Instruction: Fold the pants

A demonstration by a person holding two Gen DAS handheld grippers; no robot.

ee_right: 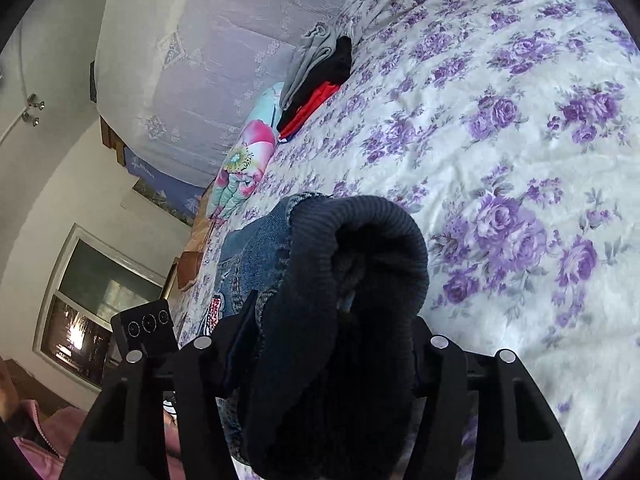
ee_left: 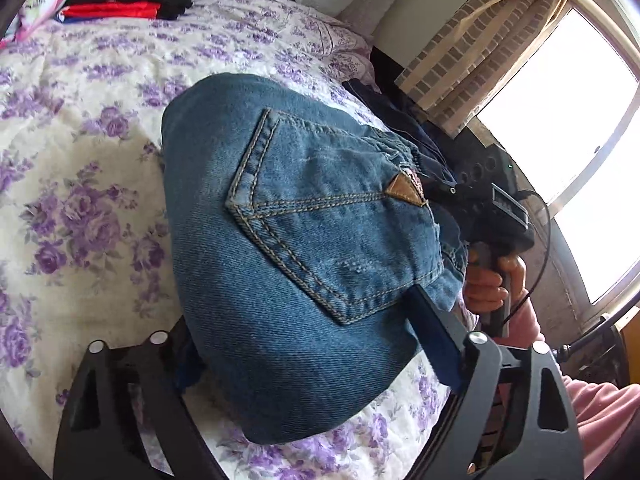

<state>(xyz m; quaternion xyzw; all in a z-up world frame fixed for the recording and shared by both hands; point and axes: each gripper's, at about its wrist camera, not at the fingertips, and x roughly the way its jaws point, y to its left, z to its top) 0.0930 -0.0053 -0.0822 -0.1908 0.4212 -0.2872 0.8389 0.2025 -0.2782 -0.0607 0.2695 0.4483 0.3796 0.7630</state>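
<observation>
- Your left gripper (ee_left: 304, 364) pinches the folded jeans (ee_left: 288, 248) at the near edge, denim bulging between the fingers; a shallow bite could let the layers slide apart.
- Your right gripper (ee_right: 320, 360) clamps the ribbed waistband (ee_right: 360, 240); it bunches thickly, so the stretchy knit may creep out.
- The jeans hang low over the floral bedspread (ee_left: 80, 200); uneven lowering could skew the fold.
- Carry wide of the folded clothes stack (ee_left: 132, 0) far off, or you could topple it.

Right tool (ee_right: 320, 364) clamped on jeans' dark ribbed waistband (ee_right: 360, 240), above floral bedspread (ee_right: 520, 120).
</observation>
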